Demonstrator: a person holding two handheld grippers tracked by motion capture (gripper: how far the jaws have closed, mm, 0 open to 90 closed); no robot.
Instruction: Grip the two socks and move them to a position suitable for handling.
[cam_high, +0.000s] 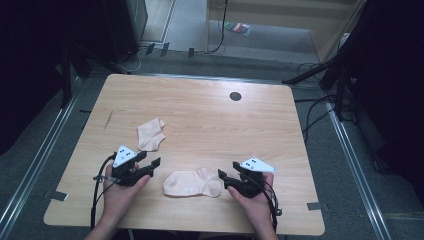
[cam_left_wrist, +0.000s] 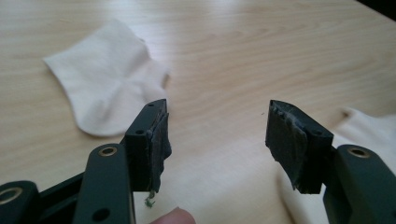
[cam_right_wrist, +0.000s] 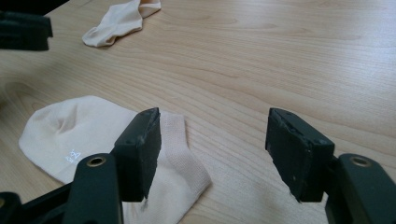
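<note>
High view: two socks (cam_high: 193, 183), two tongs (cam_high: 150, 167).

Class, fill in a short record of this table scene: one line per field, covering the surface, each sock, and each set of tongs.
surface: wooden table
near sock: lies flat between the two hands
far sock: lies apart, beyond the left tongs
left tongs: open, nothing between the jaws
right tongs: open, beside the near sock's cuff, not gripping it
</note>
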